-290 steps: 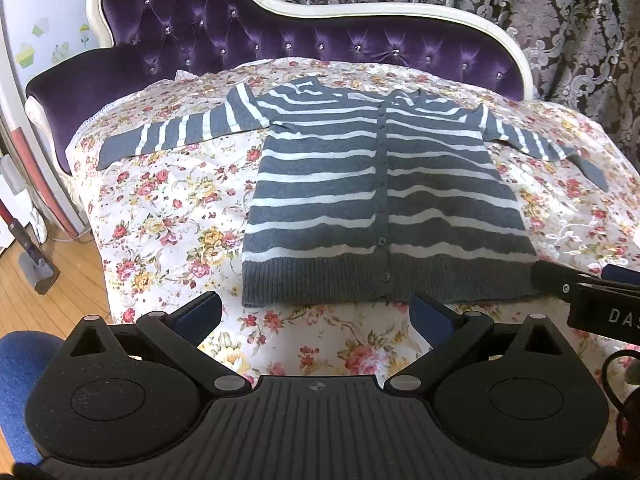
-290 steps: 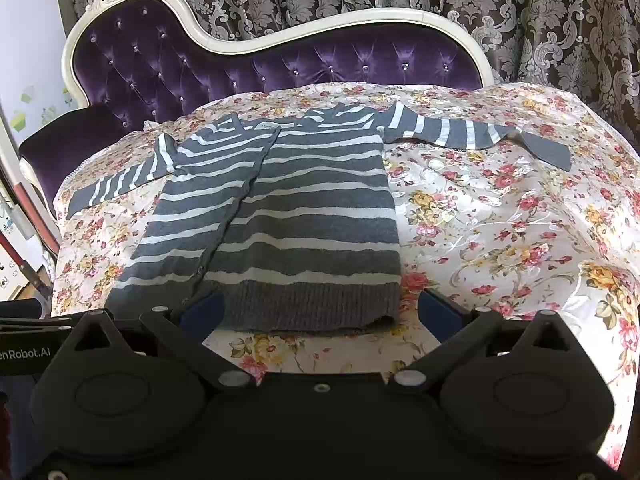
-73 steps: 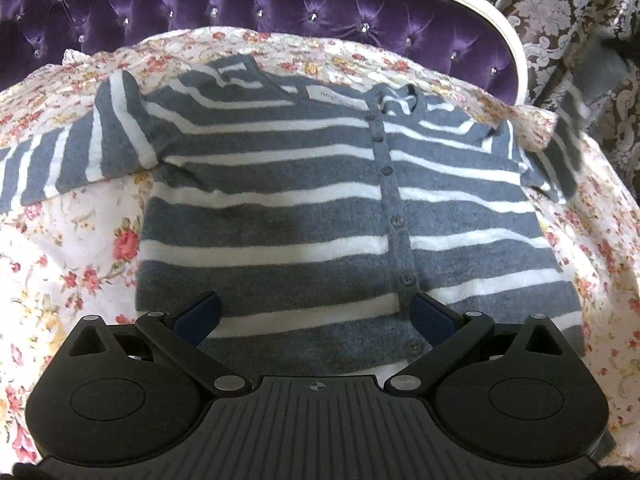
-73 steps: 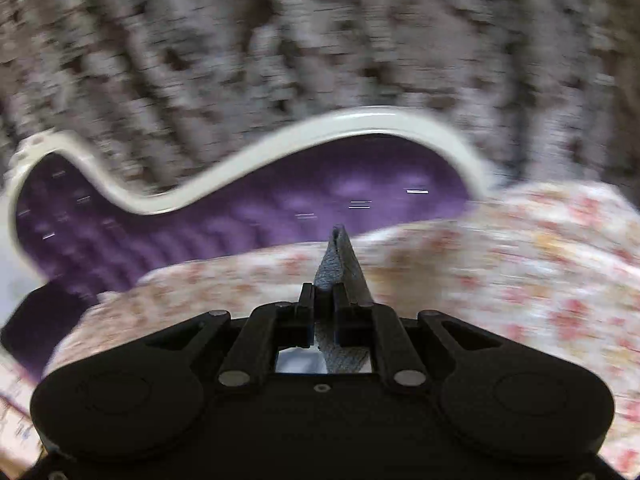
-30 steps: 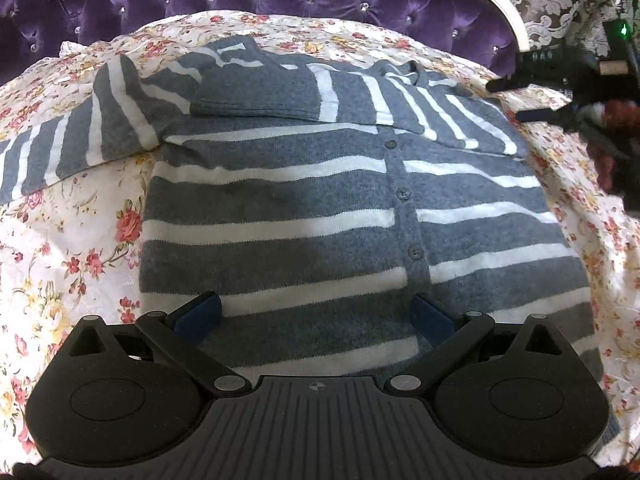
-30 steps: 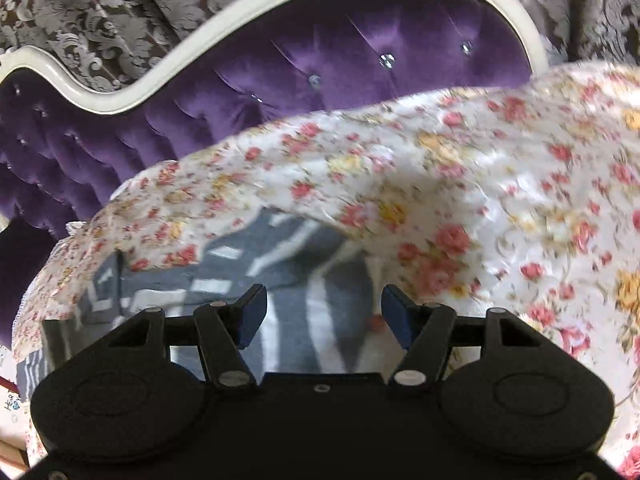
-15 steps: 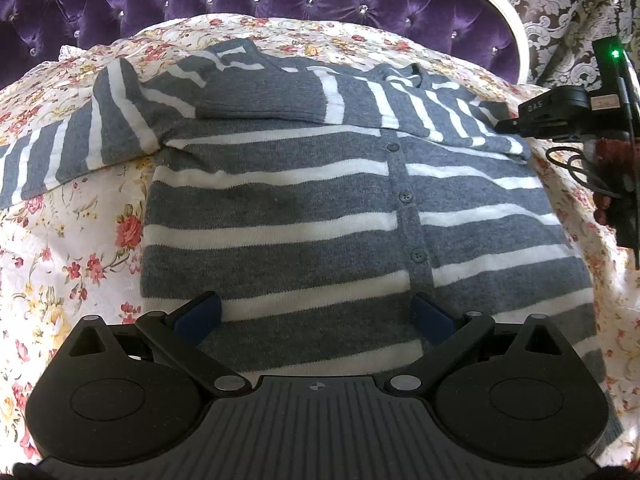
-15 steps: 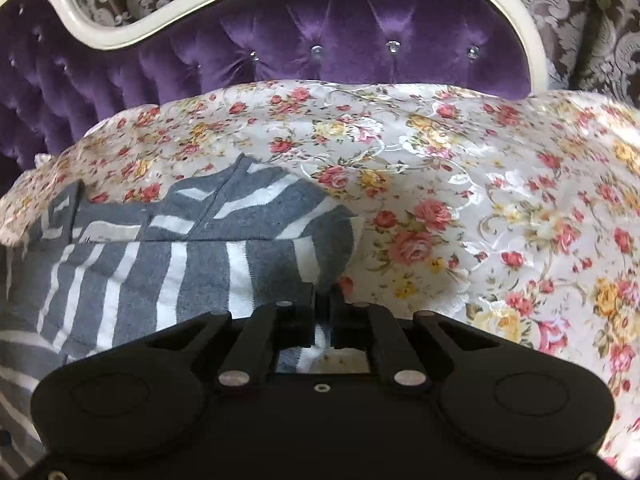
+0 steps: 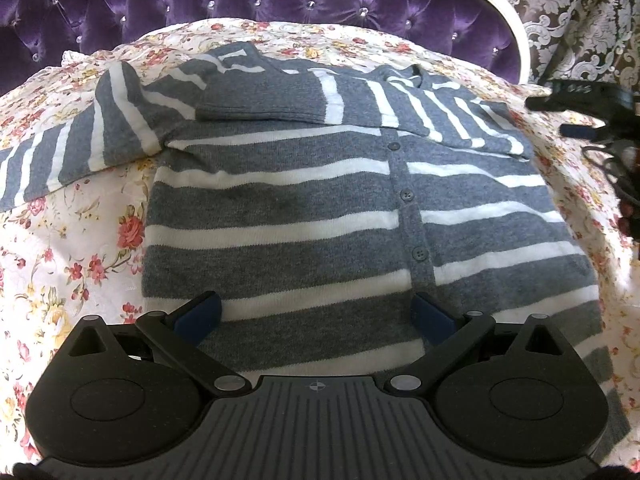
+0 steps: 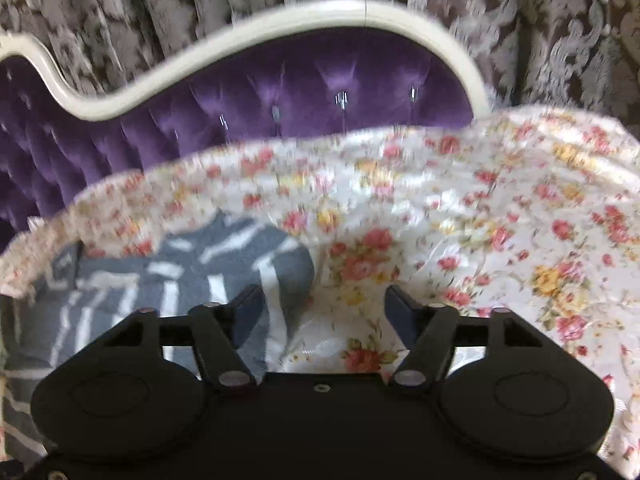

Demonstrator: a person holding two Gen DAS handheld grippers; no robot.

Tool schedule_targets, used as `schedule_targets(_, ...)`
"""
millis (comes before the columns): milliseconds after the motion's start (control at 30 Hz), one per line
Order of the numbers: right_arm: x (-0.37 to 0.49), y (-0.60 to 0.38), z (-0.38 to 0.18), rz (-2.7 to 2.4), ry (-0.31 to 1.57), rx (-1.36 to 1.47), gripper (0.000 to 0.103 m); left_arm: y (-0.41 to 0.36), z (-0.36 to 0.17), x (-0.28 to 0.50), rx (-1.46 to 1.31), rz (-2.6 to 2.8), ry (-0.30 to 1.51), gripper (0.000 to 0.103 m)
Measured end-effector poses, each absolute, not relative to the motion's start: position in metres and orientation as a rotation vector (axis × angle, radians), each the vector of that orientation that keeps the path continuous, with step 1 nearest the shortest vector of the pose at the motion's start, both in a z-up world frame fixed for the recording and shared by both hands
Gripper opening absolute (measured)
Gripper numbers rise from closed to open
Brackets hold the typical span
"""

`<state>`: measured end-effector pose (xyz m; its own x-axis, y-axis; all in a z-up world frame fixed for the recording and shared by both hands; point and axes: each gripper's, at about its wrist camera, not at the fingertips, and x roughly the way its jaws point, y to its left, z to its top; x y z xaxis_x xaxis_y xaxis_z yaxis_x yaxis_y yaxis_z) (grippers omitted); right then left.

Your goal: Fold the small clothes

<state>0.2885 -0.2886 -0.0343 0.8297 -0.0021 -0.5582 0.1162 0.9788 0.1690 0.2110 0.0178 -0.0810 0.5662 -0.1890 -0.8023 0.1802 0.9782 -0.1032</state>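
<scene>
Left sleeve (image 9: 60, 152) spread on floral bedcover (image 9: 72, 248): next to fold. Left gripper (image 9: 316, 316) wide open, empty, over cardigan (image 9: 280, 216) hem. Right gripper (image 10: 324, 308) just opening, empty, right sleeve (image 9: 400, 108) already across chest.

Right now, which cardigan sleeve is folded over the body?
The sleeve on the picture's right lies folded across the chest of the cardigan, cuff near the middle. The other sleeve still stretches out over the floral cover.
</scene>
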Motion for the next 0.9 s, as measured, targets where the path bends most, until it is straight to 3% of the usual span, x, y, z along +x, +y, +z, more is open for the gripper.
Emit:
schedule_targets(300, 0.259, -0.254, -0.020, -0.019, 0.424, 0.139, 0.099, 0.017, -0.083, 0.210, 0.028, -0.219, 0.924, 0.103)
schedule_targets(567, 0.260, -0.215, -0.020, 0.061, 0.409, 0.058, 0.099, 0.018, -0.084, 0.207, 0.024, -0.225, 0.906, 0.103)
schedule_targets(900, 0.272, -0.219, -0.039, 0.293, 0.539, 0.387, 0.100, 0.021, -0.086, 0.200, 0.025, -0.245, 0.854, 0.103)
